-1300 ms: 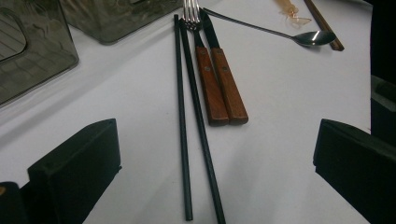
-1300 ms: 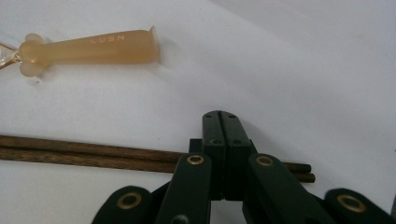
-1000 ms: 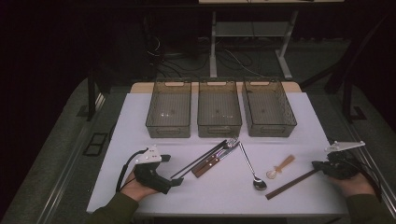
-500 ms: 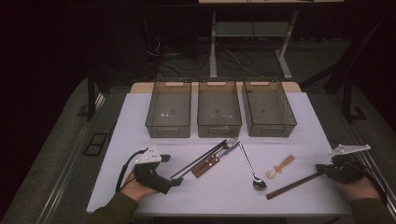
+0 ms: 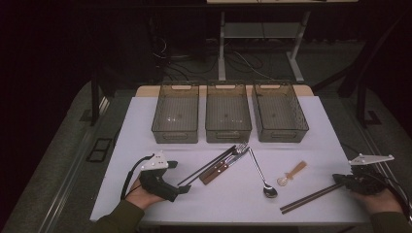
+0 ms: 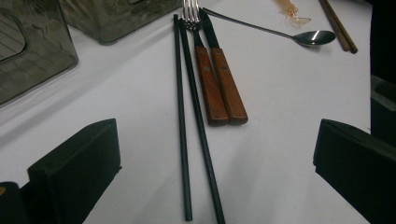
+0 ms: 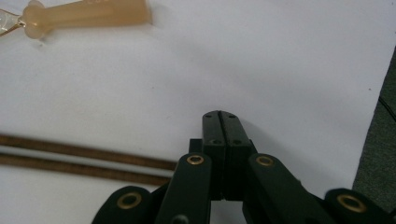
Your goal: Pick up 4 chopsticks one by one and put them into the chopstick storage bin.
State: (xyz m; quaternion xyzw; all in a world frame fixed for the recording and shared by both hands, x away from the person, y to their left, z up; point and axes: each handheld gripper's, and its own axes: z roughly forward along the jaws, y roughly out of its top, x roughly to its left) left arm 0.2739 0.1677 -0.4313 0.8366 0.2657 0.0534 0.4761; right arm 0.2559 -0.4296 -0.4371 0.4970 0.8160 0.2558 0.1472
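Looks like a sort-the-cutlery setup: three empty dark bins [image 5: 228,114] stand in a row at the far side of the white bench [image 5: 145,111], w/ the utensils laid loose in front so each can be picked & dropped in. The left claw [image 5: 180,188] rests low on the bench near the front-left, jaws wide apart and holding nothing; in the left gripper view the black chopsticks [image 6: 194,121] lie side by side straight ahead, their near ends running in between the two jaws, so prob. the next pick, lined up lengthwise for a pinch across the pair. Just right of them are two wood-handled pieces, the fork and knife [image 6: 219,84], touching each other, tips pointing toward the bins. The metal spoon [image 5: 262,174] lies mid-bench, the small clear spoon w/ pale handle [image 5: 291,173] just beside it. The right claw [image 7: 221,122] sits at the front-right edge, jaws pressed fully together w/ nothing between them; the brown chopsticks [image 7: 79,161] lie just to its side, ends near it but not gripped. That hand seems parked, leaving the left to work first.
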